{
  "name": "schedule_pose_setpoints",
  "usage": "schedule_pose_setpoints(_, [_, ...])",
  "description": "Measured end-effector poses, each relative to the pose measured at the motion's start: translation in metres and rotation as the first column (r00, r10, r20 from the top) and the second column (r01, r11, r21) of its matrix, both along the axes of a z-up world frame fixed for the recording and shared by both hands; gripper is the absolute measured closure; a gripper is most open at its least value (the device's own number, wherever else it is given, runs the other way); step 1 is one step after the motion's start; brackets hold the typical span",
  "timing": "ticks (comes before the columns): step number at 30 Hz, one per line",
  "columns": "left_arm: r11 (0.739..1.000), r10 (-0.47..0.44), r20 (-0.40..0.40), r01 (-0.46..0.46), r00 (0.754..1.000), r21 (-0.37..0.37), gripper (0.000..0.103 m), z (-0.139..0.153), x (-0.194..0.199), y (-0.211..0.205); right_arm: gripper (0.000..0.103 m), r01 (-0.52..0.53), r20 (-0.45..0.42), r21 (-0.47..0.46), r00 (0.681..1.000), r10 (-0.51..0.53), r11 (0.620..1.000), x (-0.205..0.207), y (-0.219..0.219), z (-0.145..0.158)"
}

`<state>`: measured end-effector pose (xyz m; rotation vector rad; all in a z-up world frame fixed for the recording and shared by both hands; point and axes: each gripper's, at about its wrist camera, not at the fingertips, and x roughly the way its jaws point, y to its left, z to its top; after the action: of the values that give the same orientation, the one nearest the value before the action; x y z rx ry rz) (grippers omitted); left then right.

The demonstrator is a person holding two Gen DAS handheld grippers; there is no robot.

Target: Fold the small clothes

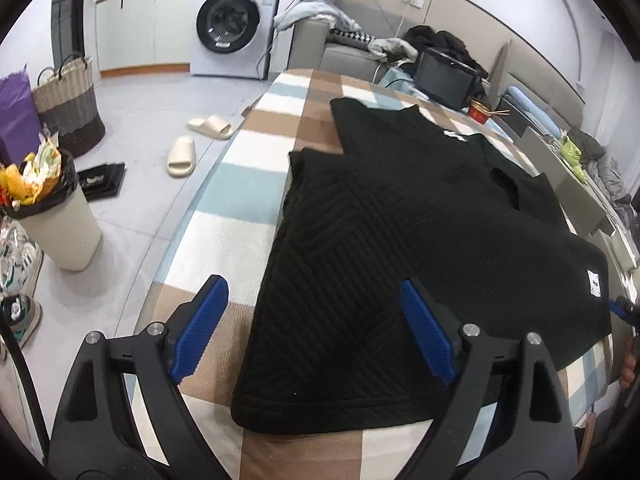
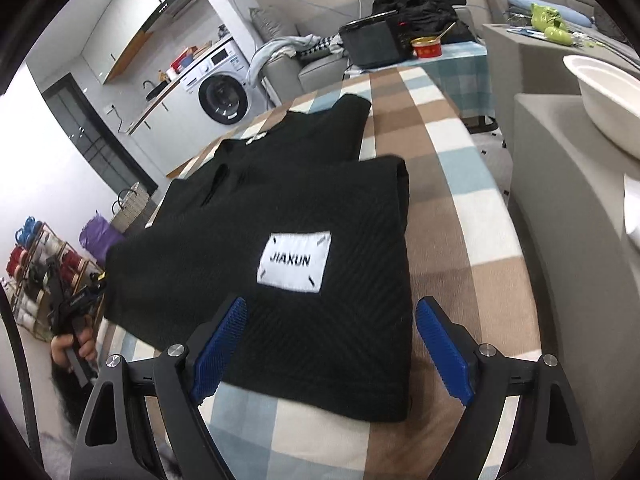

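Note:
A black textured knit shirt [image 1: 400, 240] lies flat on the checked blanket [image 1: 240, 184], its sleeves folded in over the body. My left gripper [image 1: 316, 324] is open and empty, just above the shirt's near left hem corner. In the right wrist view the same shirt [image 2: 280, 220] shows a white JIAXUN patch [image 2: 295, 261]. My right gripper [image 2: 328, 344] is open and empty, over the shirt's near right hem corner. The left gripper also shows in a hand at the left edge of the right wrist view [image 2: 74, 308].
A full bin [image 1: 52, 216], basket [image 1: 68, 108], slippers [image 1: 182, 156] and washing machine [image 1: 236, 24] are on the floor side to the left. A black screen [image 1: 444, 78] and red bowl [image 1: 482, 111] sit at the blanket's far end. Grey boxes [image 2: 572, 220] with a white basin [image 2: 608, 96] stand to the right.

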<state>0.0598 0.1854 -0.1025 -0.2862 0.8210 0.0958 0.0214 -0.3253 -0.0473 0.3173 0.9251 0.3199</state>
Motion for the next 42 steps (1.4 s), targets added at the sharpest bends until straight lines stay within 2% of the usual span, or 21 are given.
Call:
schedule_pose_setpoints(5, [0.998, -0.034, -0.026, 0.033, 0.999, -0.045, 0.017, -0.007, 0.005, 0.000, 0.016, -0.029, -0.002, -0.011, 1.000, 0.029, 1.000, -0.002, 0.002, -0.007])
schedule_pose_setpoints(8, [0.997, -0.047, -0.042, 0.044, 0.998, -0.065, 0.023, -0.010, 0.008, -0.002, 0.022, -0.034, -0.001, -0.025, 0.999, 0.034, 0.999, -0.001, 0.003, -0.011])
schedule_pose_setpoints(11, [0.997, -0.054, -0.047, 0.052, 0.997, -0.052, 0.025, -0.013, 0.013, -0.005, 0.022, -0.007, 0.020, -0.060, 1.000, 0.008, 0.998, 0.003, 0.000, -0.013])
schedule_pose_setpoints(14, [0.996, -0.068, -0.048, 0.065, 0.997, -0.063, 0.035, -0.016, 0.014, -0.005, 0.024, -0.002, -0.010, -0.062, 1.000, 0.002, 0.998, 0.009, -0.004, -0.019])
schedule_pose_setpoints(16, [0.994, -0.081, -0.042, 0.078, 0.996, -0.073, 0.050, -0.016, 0.011, -0.006, 0.040, -0.022, -0.005, -0.065, 1.000, 0.022, 0.998, 0.007, -0.003, -0.019])
schedule_pose_setpoints(17, [0.994, -0.086, -0.036, 0.083, 0.996, -0.075, 0.056, -0.015, 0.009, -0.006, 0.066, -0.029, -0.010, -0.065, 1.000, 0.028, 0.997, 0.007, -0.002, -0.020])
schedule_pose_setpoints(18, [0.994, -0.085, -0.023, 0.083, 0.996, -0.074, 0.072, -0.014, 0.007, -0.005, 0.088, -0.036, -0.012, -0.068, 0.999, 0.035, 0.997, 0.006, -0.001, -0.022])
schedule_pose_setpoints(19, [0.994, -0.086, 0.003, 0.086, 0.996, -0.071, 0.091, -0.011, 0.003, -0.005, 0.092, -0.043, -0.013, -0.074, 0.999, 0.042, 0.996, 0.004, 0.001, -0.022])
schedule_pose_setpoints(20, [0.994, -0.086, 0.019, 0.088, 0.996, -0.068, 0.095, -0.008, 0.000, -0.004, 0.095, -0.046, -0.004, -0.065, 0.999, 0.046, 0.997, 0.002, 0.001, -0.021])
schedule_pose_setpoints(24, [0.989, -0.072, 0.085, 0.082, 0.994, -0.125, 0.100, 0.007, -0.010, 0.003, 0.098, -0.056, 0.075, 0.069, 0.996, 0.051, 0.996, -0.007, -0.010, -0.004])
schedule_pose_setpoints(31, [0.980, -0.062, 0.164, 0.091, 0.984, -0.177, 0.100, 0.041, -0.011, 0.010, 0.098, -0.031, 0.196, 0.166, 0.981, -0.003, 0.986, 0.000, -0.004, 0.030])
schedule_pose_setpoints(35, [0.983, -0.047, 0.185, 0.079, 0.982, -0.168, 0.100, 0.057, 0.001, 0.011, 0.098, -0.003, 0.223, 0.212, 0.974, -0.046, 0.977, 0.022, -0.003, 0.044])
schedule_pose_setpoints(42, [0.984, -0.041, 0.203, 0.075, 0.978, -0.163, 0.100, 0.080, 0.046, 0.015, 0.098, 0.046, 0.248, 0.274, 0.962, -0.116, 0.961, 0.074, 0.000, 0.068])
